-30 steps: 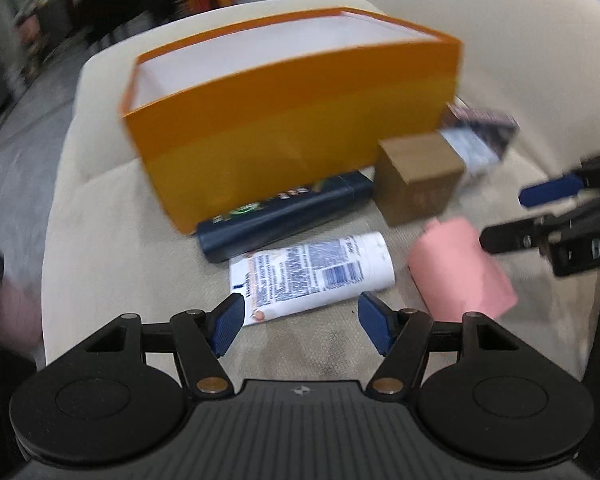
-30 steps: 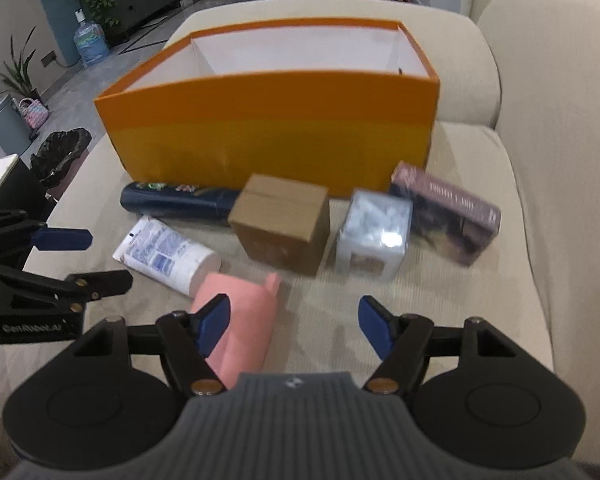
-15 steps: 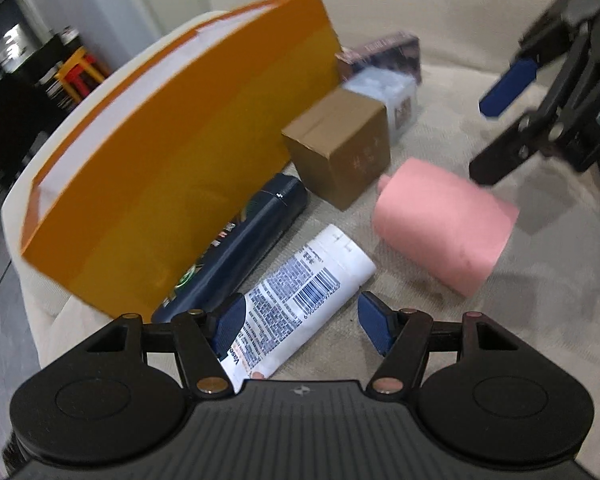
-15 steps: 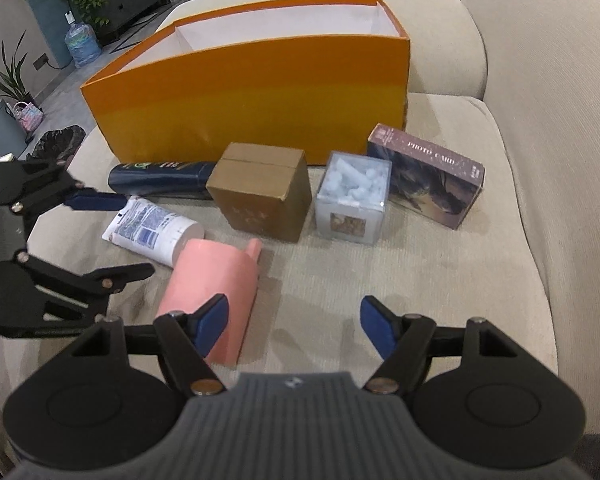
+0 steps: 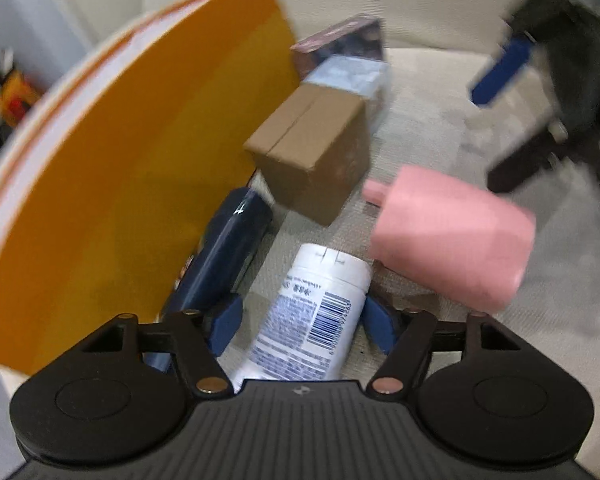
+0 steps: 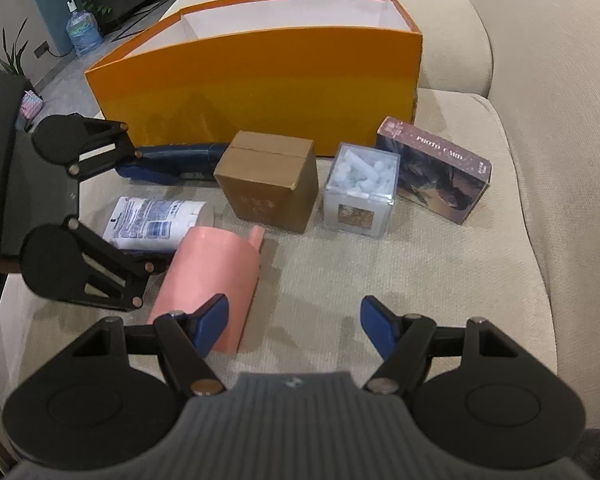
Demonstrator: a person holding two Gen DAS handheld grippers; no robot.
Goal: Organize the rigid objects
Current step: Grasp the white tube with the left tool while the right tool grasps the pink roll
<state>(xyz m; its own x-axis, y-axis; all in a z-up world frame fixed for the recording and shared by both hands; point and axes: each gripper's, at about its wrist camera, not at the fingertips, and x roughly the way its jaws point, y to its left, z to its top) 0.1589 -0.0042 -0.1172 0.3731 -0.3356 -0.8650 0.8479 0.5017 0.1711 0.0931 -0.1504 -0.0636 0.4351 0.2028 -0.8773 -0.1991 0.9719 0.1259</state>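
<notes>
My left gripper (image 5: 300, 322) is open, its jaws on either side of a white tube (image 5: 312, 316) lying on the sofa seat; the tube also shows in the right wrist view (image 6: 156, 220). A dark blue bottle (image 5: 224, 252) lies against the orange box (image 5: 132, 184). A pink cylinder (image 6: 212, 280), a brown carton (image 6: 268, 188), a clear cube (image 6: 360, 192) and a photo card box (image 6: 436, 168) lie in front of the orange box (image 6: 260, 84). My right gripper (image 6: 294, 324) is open and empty, above bare cushion beside the pink cylinder.
The beige sofa seat (image 6: 400, 280) has its backrest at the right (image 6: 560, 100). The left gripper's body (image 6: 80, 216) stands at the seat's left edge. Floor, plants and a water jug (image 6: 82, 28) lie beyond.
My left gripper has moved forward and turned, so the white tube now lies between its jaws. My right gripper has drawn back slightly. No object has been lifted.
</notes>
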